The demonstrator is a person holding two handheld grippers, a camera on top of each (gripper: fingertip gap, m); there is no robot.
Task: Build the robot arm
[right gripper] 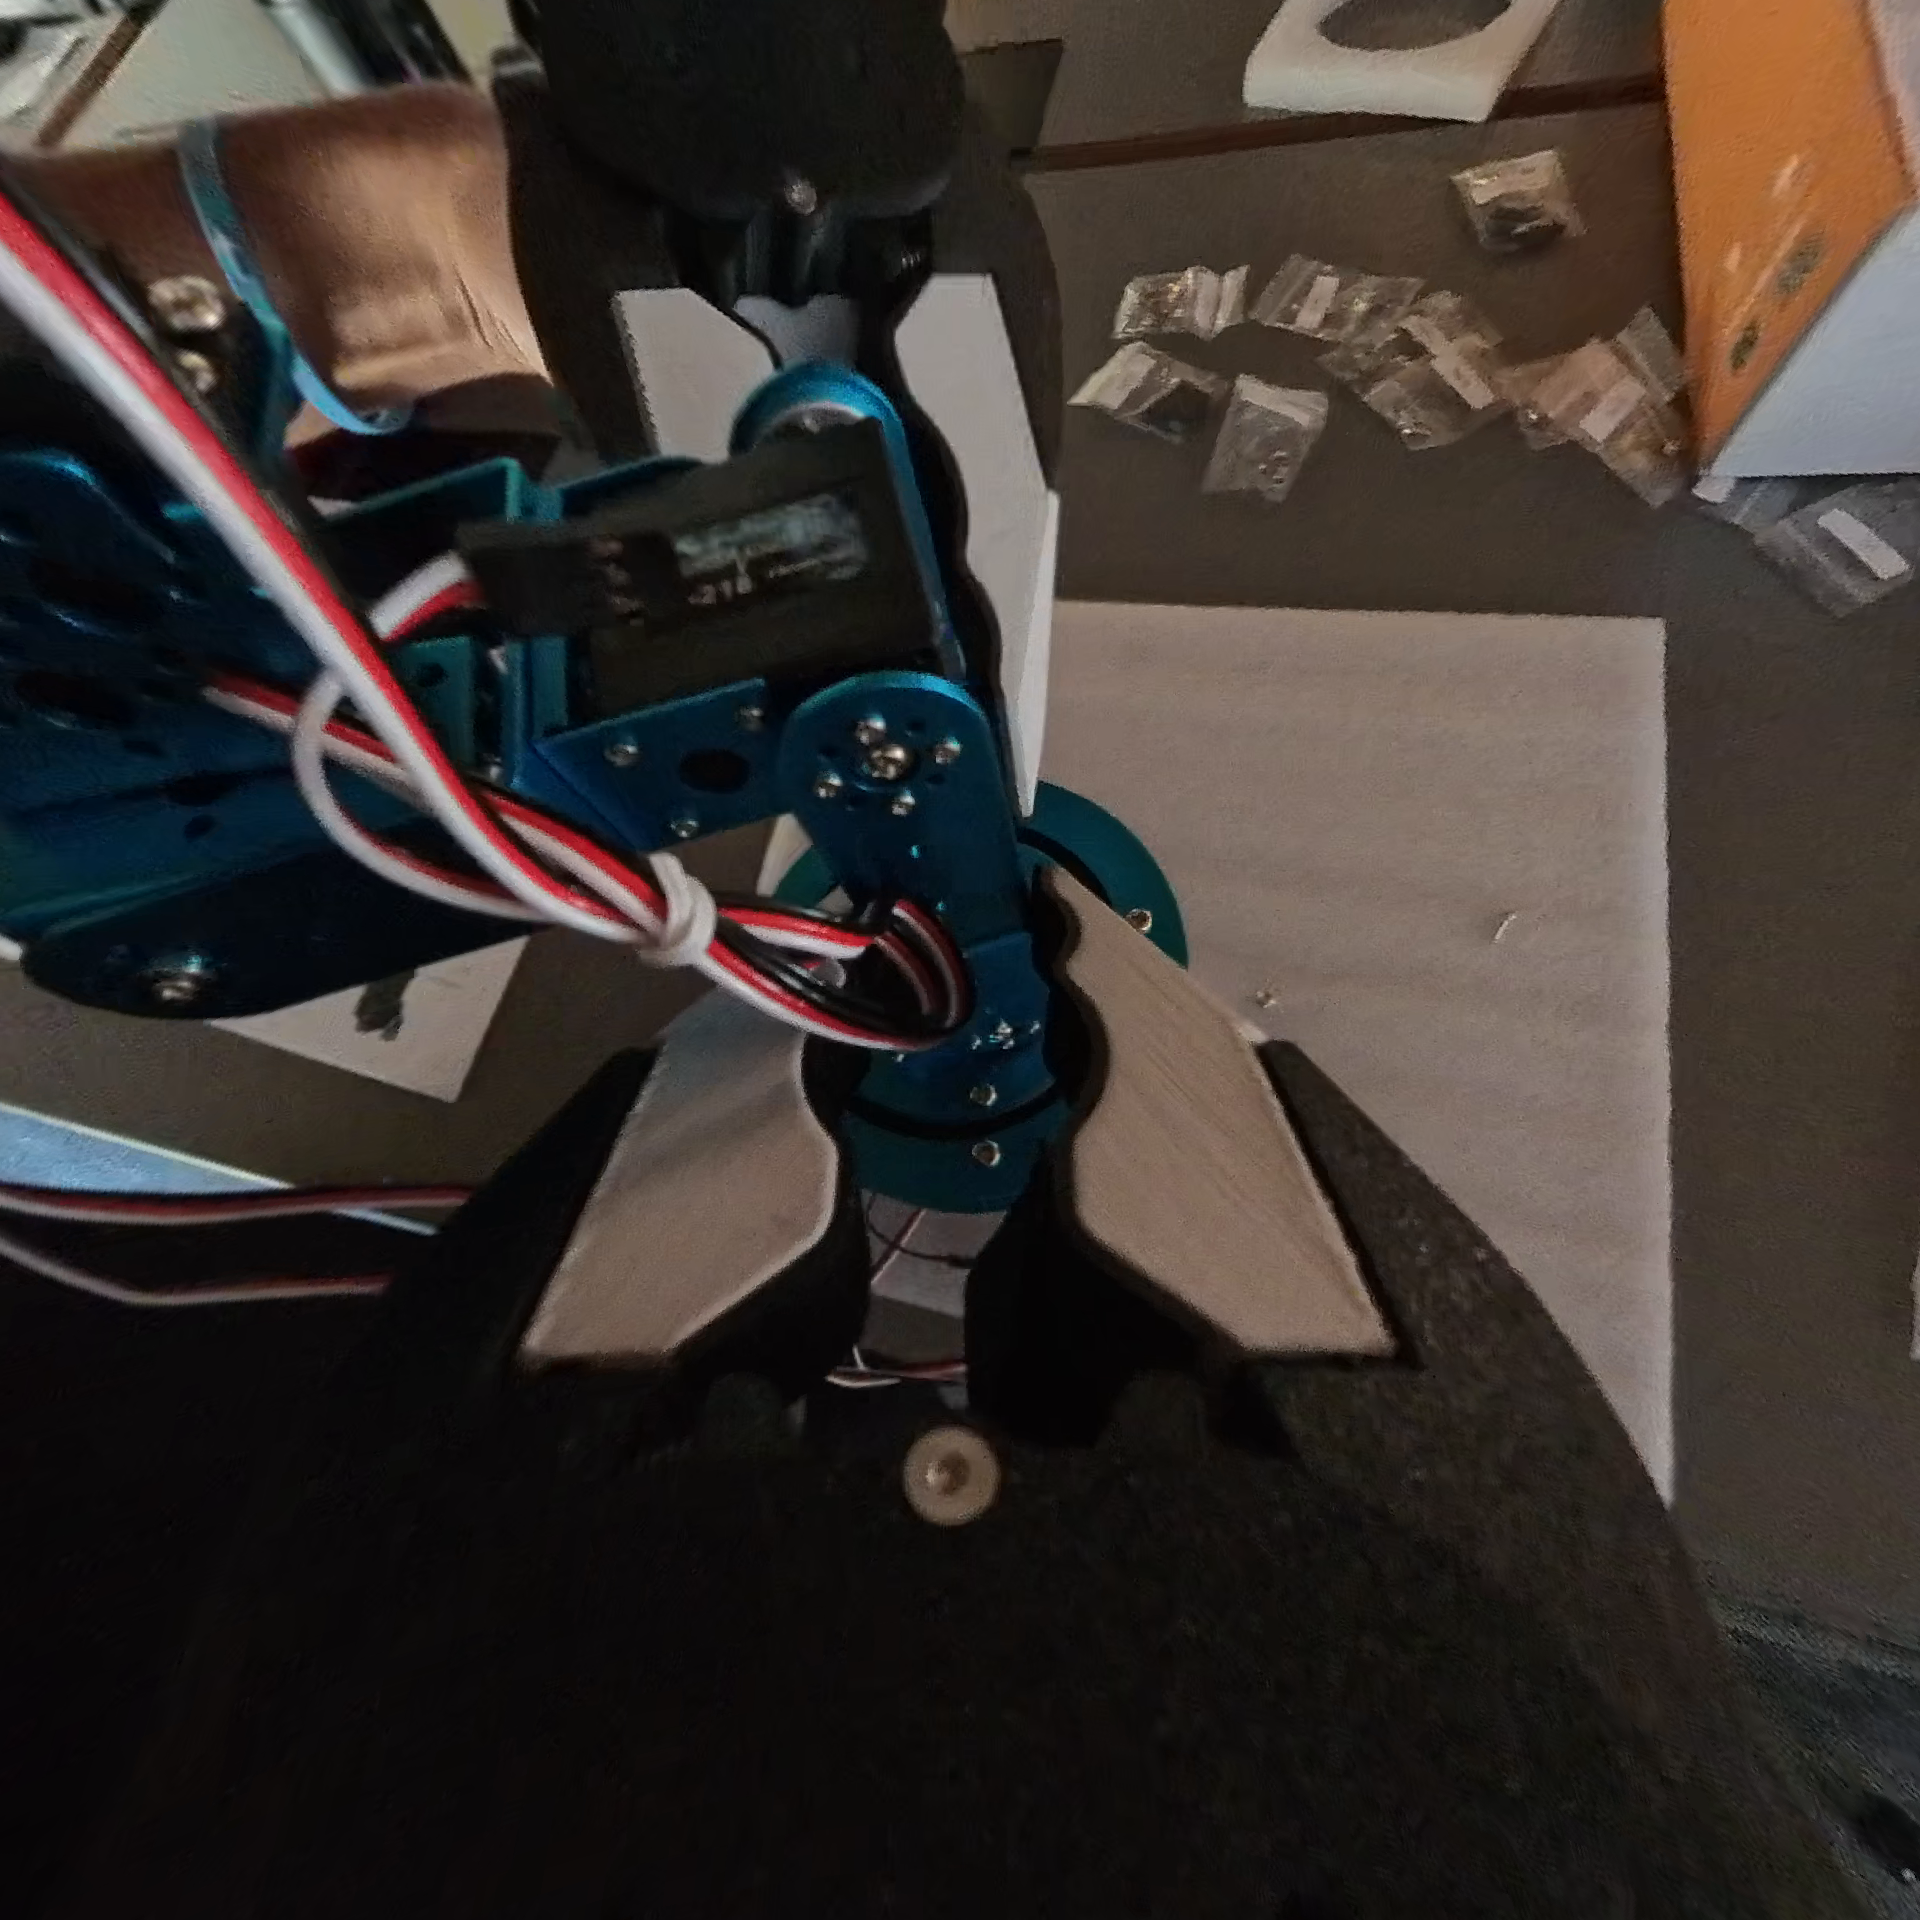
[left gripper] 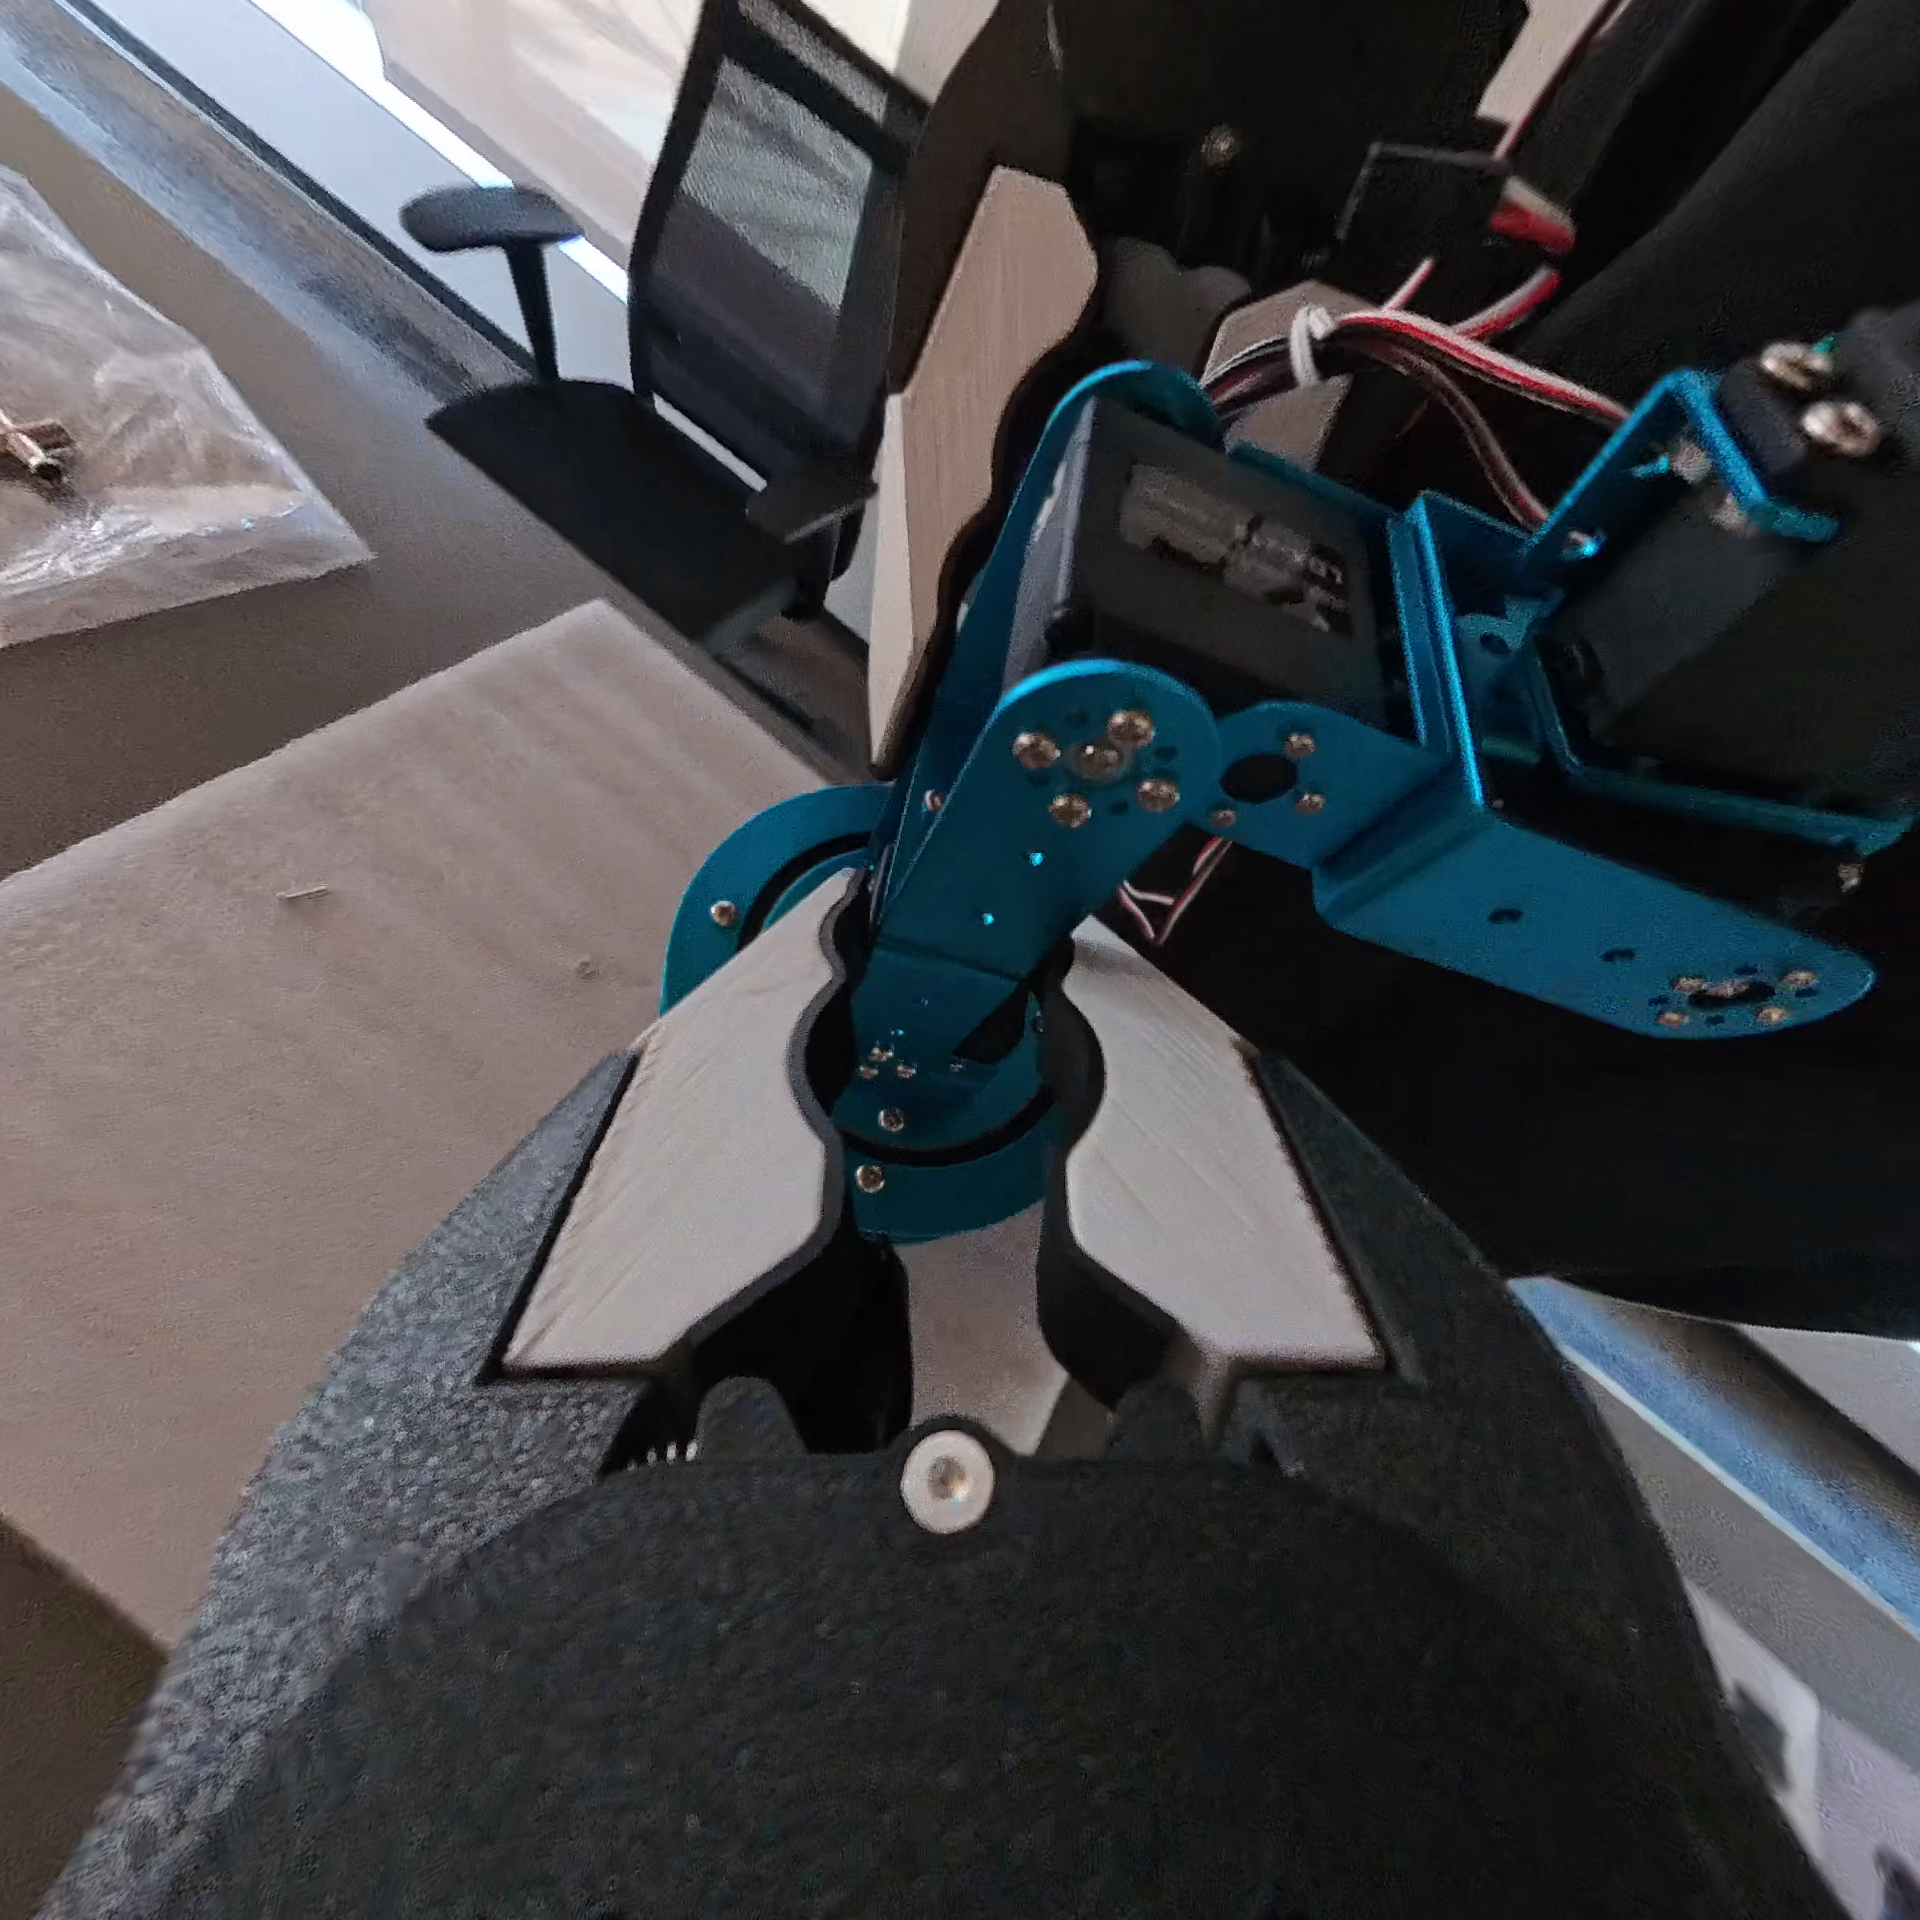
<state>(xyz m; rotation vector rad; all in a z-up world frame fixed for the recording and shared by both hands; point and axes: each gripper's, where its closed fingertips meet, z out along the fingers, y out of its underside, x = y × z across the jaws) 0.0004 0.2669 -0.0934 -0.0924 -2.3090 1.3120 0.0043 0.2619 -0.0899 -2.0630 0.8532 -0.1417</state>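
Blue servo arm: your left gripper and right gripper both clamp its round base; screw bags at 1 o'clock on bench.

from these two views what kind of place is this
Probably an office used as a hobby assembly bench: a mesh office chair by the table, small bags of hardware, and a blue servo arm kit with wiring.

Your right gripper clamps the blue arm's base; wires trail left, small bags lie far right.
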